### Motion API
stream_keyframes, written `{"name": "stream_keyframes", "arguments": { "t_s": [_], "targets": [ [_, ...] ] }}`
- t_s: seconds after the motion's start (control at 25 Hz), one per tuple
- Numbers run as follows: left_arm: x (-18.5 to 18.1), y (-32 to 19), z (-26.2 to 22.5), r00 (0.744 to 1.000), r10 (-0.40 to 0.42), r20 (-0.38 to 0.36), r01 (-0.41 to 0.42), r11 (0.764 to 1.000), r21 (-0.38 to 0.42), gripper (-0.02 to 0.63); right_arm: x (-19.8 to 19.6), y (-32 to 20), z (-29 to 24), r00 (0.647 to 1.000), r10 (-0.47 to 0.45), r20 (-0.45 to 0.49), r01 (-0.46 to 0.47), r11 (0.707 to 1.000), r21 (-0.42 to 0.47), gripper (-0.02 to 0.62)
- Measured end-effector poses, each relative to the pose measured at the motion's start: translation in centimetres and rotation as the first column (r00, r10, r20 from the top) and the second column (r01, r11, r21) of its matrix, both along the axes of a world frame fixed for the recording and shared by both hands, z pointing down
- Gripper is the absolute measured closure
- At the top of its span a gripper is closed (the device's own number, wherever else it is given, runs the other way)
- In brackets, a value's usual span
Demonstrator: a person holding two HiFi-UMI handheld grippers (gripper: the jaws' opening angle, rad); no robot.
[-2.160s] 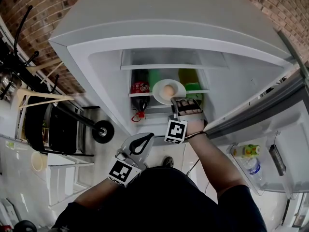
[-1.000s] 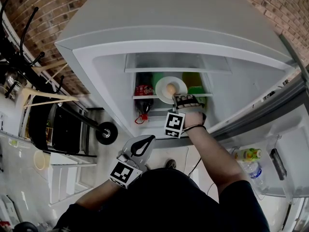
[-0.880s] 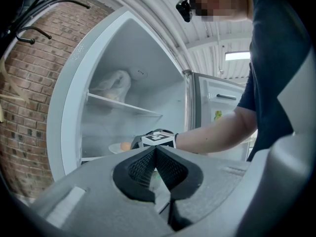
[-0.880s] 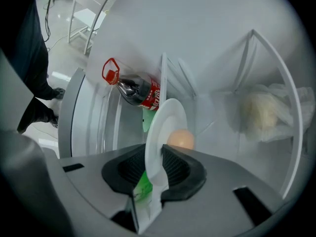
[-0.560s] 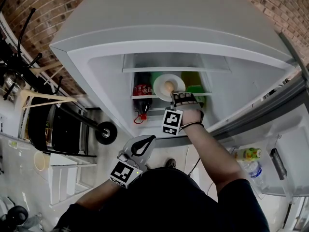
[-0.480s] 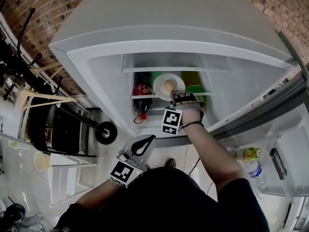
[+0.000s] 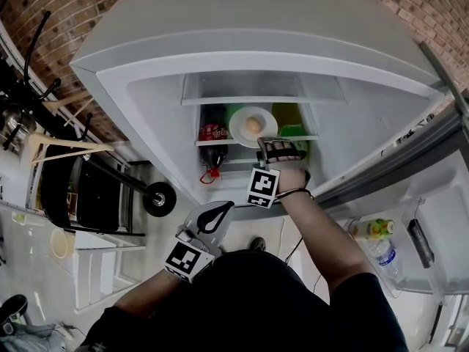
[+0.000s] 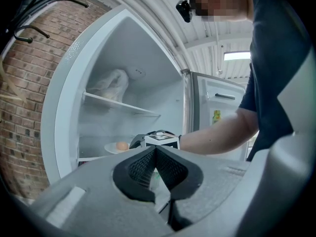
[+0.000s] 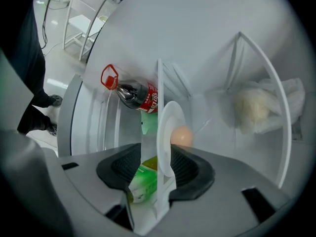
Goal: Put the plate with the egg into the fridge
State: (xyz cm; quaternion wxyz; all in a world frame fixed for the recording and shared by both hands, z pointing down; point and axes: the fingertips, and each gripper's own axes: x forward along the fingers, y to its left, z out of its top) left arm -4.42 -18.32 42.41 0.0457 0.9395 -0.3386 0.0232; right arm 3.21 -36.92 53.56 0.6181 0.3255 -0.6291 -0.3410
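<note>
Now the plate [image 7: 253, 127] with the egg [image 7: 253, 125] sits on the fridge shelf [image 9: 159, 83].
Right gripper [image 9: 157, 168] jaws opening around its rim; left gripper [image 8: 155, 154] clenched, empty.

No legible text was found. The bottle [image 9: 137, 96] beside the plate [image 9: 165, 132] bore a red label with white lettering, too blurred to read. The green carton's [image 9: 143, 182] print was likewise unreadable.

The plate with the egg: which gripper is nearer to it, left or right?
Right. The right gripper is inside the fridge at the rim of the plate, jaws opening around it. The left gripper hangs outside, near the person's body.
</note>
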Motion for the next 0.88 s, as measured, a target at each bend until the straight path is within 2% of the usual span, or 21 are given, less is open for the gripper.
{"name": "stream_keyframes", "arguments": {
  "t_s": [0.2, 0.36, 0.48, 0.68, 0.88],
  "targets": [
    [0.7, 0.3, -0.4, 1.000, 0.017, -0.003, -0.017, 1.000, 0.010, 0.603, 0.3, 1.9, -1.7, 0.999, 0.011, 0.052, -0.012, 0.999, 0.031, 0.402],
    [1.2, 0.4, -0.6, 1.000, 0.027, -0.010, -0.027, 1.000, 0.009, 0.603, 0.1, 4.3, -3.3, 0.976, 0.026, 0.218, -0.033, 0.999, 0.025, 0.422],
    [1.5, 0.3, -0.8, 0.999, 0.032, -0.014, -0.032, 0.999, 0.013, 0.603, -0.2, 6.4, -4.4, 0.930, 0.044, 0.364, -0.048, 0.999, 0.000, 0.471],
    [2.0, 0.5, -0.8, 0.999, 0.044, -0.016, -0.044, 0.999, 0.019, 0.603, -1.5, 9.8, -6.2, 0.861, 0.036, 0.508, -0.035, 0.999, -0.011, 0.542],
    [2.3, 0.7, -0.9, 0.999, 0.044, -0.011, -0.044, 0.999, 0.018, 0.603, -2.4, 12.6, -7.3, 0.751, 0.043, 0.659, -0.010, 0.999, -0.053, 0.568]
  ]
}}
